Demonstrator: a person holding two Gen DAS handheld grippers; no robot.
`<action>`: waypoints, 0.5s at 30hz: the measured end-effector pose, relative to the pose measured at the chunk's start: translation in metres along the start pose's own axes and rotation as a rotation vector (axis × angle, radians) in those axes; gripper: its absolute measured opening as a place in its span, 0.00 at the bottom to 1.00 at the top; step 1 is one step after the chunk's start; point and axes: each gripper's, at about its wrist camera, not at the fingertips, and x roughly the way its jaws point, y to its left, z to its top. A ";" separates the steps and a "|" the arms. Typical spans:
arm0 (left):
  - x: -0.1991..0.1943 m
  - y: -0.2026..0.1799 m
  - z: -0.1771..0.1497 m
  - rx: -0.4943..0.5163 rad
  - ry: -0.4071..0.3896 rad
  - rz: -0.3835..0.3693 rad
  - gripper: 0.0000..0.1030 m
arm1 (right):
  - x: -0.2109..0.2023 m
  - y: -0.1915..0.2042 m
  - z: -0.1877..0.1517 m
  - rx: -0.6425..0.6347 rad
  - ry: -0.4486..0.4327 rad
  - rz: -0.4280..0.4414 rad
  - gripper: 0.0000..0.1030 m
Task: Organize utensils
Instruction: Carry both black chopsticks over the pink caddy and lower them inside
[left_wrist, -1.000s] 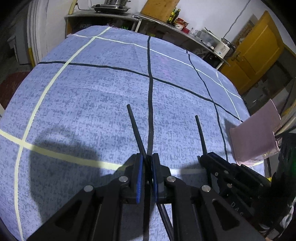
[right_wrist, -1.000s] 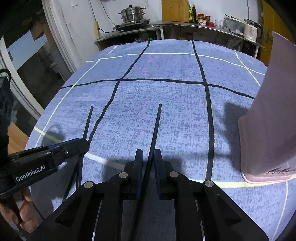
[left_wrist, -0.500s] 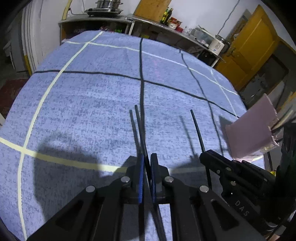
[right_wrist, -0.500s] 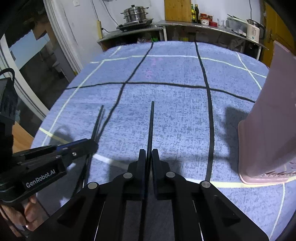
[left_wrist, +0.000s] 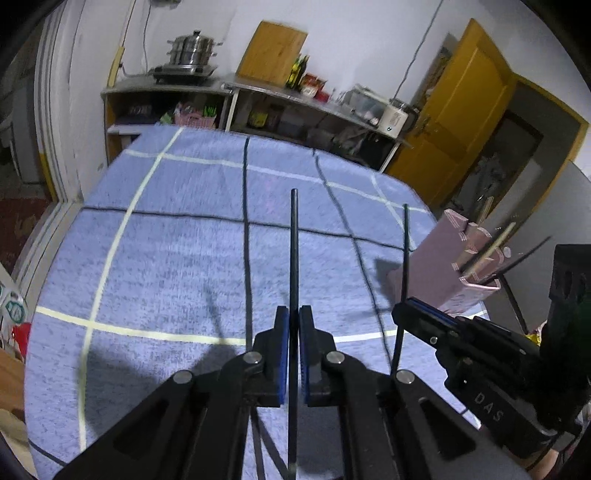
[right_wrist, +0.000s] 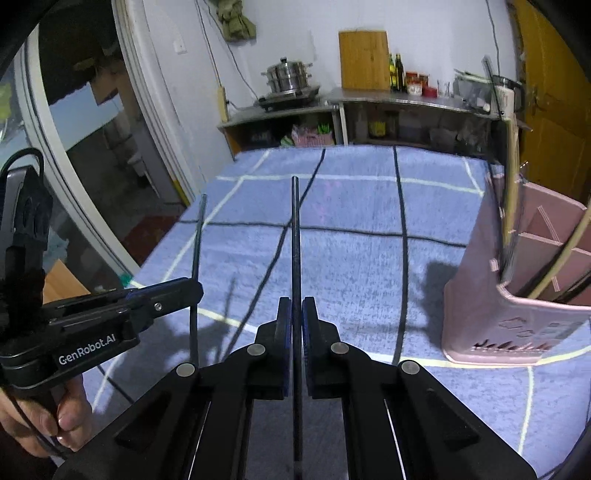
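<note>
My left gripper (left_wrist: 294, 313) is shut on a thin black chopstick (left_wrist: 294, 240) that juts forward above the blue tablecloth (left_wrist: 166, 266). My right gripper (right_wrist: 294, 302) is shut on a second black chopstick (right_wrist: 294, 229), also held clear of the cloth. Each view shows the other gripper beside it with its stick: the right gripper (left_wrist: 406, 309) in the left wrist view, the left gripper (right_wrist: 195, 287) in the right wrist view. A pink divided utensil holder (right_wrist: 517, 317) stands to the right and holds several wooden and black chopsticks. The holder (left_wrist: 439, 266) is close to the right gripper.
The table has a blue cloth with black and pale grid lines. A counter (right_wrist: 388, 99) at the far end carries a steel steamer pot (right_wrist: 290, 75), a wooden board and bottles. A yellow door (left_wrist: 461, 122) is at the right, a glass door (right_wrist: 74, 166) at the left. A hand (right_wrist: 55, 417) grips the left tool.
Both grippers have risen off the cloth, each carrying its chopstick. The right jaws closed fully on theirs. The views have tipped up, so the counter and the holder's top show.
</note>
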 end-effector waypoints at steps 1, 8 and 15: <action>-0.006 -0.003 0.001 0.007 -0.012 -0.005 0.05 | -0.005 0.000 0.000 0.002 -0.008 0.001 0.05; -0.037 -0.020 0.007 0.056 -0.071 -0.046 0.05 | -0.043 -0.001 0.007 0.010 -0.080 0.003 0.05; -0.053 -0.034 0.009 0.096 -0.091 -0.081 0.05 | -0.068 -0.002 0.005 0.021 -0.116 0.003 0.05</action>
